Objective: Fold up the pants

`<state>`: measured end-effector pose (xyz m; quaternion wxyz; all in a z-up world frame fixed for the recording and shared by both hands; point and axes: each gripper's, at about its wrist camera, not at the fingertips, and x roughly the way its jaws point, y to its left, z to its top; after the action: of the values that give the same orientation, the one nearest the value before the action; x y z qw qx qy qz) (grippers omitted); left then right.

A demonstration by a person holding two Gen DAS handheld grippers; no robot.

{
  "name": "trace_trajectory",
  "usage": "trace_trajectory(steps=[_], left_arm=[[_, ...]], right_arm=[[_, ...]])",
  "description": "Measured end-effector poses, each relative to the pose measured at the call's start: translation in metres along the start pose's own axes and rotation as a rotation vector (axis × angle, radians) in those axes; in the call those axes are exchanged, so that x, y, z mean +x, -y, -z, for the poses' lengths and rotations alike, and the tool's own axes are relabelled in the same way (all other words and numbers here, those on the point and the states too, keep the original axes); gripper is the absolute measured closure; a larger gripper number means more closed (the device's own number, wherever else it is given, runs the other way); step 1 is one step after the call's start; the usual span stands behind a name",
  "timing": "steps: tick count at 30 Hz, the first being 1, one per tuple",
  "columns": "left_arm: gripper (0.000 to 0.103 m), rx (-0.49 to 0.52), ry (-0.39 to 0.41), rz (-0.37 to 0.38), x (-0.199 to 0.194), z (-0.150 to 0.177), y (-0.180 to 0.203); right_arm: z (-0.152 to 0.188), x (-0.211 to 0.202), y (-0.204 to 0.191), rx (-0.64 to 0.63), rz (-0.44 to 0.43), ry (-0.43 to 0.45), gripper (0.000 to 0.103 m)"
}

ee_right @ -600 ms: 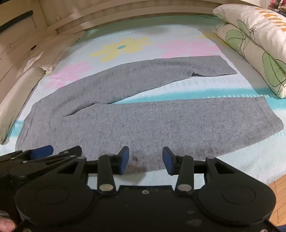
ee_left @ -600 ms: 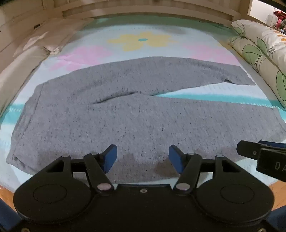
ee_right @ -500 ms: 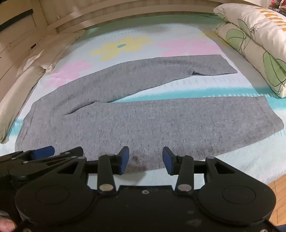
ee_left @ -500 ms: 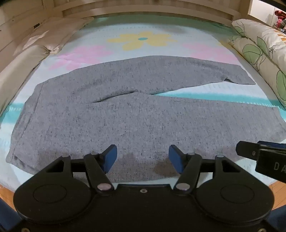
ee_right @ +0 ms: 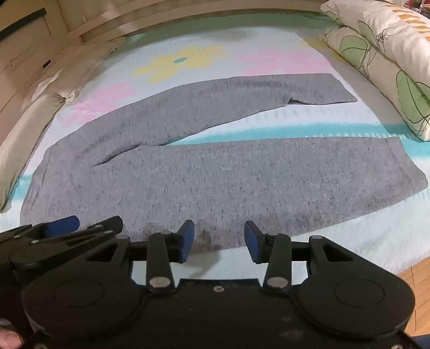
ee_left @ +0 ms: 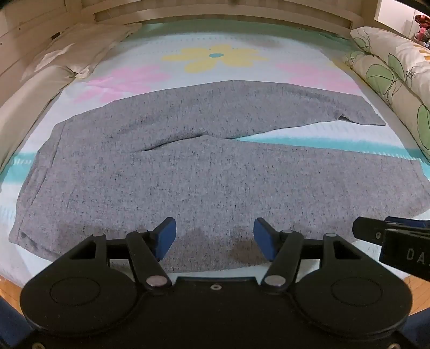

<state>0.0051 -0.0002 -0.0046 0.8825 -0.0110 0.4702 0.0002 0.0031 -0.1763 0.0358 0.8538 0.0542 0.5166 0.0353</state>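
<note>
Left gripper [ee_left: 215, 239]: released, jaws apart, above the near hem of the pants.
Right gripper [ee_right: 219, 239]: released, nothing between its pads, beside the left one.
Pants [ee_left: 188, 182]: grey, flat on the bed [ee_left: 309, 67], waistband left, legs spread rightward.
Near edge: a narrow strip of sheet.
Far side: bare sheet to the headboard [ee_left: 215, 12].
Right edge: pillows [ee_right: 389, 53].

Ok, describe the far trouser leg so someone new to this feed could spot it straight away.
Start from the bed sheet with its yellow and pink flowers. The grey pants lie flat across it, waist to the left, legs running right. The far leg is the one nearer the flowers, and unlike the near leg its end is creased with a small fold.
</note>
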Motion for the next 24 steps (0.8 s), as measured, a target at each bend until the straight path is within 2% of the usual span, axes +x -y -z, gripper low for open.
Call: trace_trajectory(steps=[24], left_arm=[[0.038,-0.002,-0.002,-0.004,0.003,0.006,0.0]], right_arm=[[0.005,0.007,0.0,0.0,-0.006,-0.02,0.059]])
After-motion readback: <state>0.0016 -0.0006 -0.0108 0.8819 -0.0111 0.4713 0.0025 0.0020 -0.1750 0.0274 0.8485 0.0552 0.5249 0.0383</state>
